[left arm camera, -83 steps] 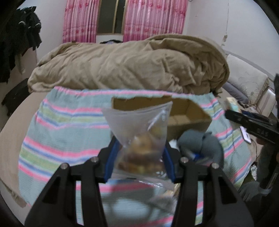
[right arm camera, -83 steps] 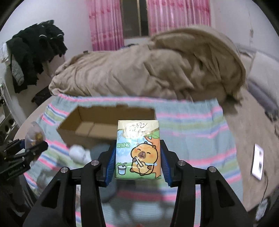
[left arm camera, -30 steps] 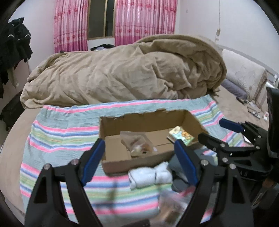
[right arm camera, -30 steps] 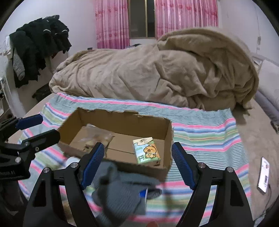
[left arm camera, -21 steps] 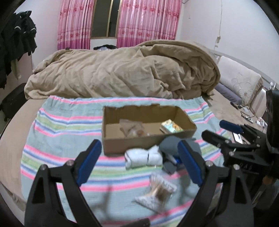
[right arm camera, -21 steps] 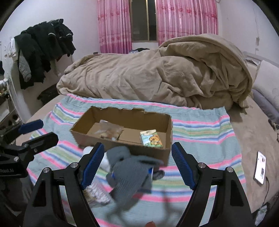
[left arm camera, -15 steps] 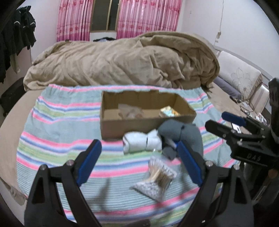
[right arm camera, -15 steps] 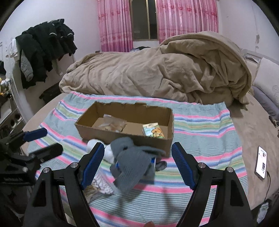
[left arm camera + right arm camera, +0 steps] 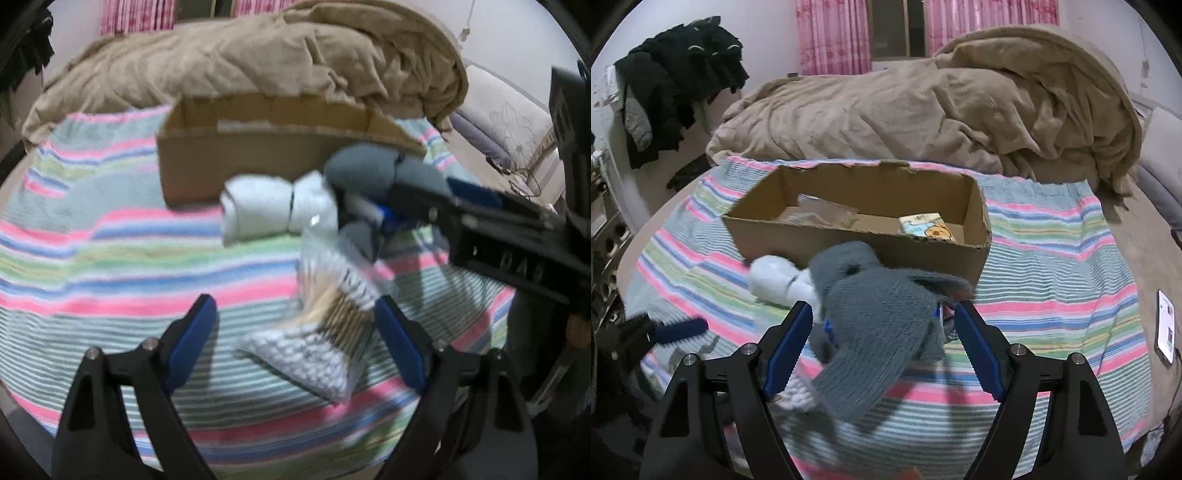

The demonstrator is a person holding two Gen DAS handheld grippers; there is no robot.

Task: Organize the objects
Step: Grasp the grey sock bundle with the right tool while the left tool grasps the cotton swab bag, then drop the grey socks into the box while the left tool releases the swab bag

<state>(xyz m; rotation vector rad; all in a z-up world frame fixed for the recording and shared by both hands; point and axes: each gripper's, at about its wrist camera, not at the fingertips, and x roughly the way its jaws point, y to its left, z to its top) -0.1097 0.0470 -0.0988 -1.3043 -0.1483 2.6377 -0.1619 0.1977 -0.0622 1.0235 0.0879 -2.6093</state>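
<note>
Your left gripper [image 9: 295, 325] had its blue-padded jaws spread wide and held nothing; between them, on the striped pastel blanket [image 9: 110, 258], lay a clear plastic bag of cotton swabs [image 9: 325, 332], its right edge close to the right pad, though blur hid whether they touched. Your right gripper [image 9: 882, 339] was likewise wide apart and empty, framing a grey knitted garment [image 9: 879, 317] that lay crumpled on the blanket just in front of the open brown cardboard box [image 9: 849, 240]. A rolled white cloth bundle [image 9: 273, 210] lay against the box's near wall, just left of the grey knit. Inside the box you had a small tissue packet printed with a cartoon animal [image 9: 929, 229] at the right end and a crinkled clear bag [image 9: 820, 214] toward the left. Beyond the box a rumpled tan duvet [image 9: 923, 110] was heaped across the bed. A phone [image 9: 1167, 326] lay on the bed's right edge, well apart from everything else.
</note>
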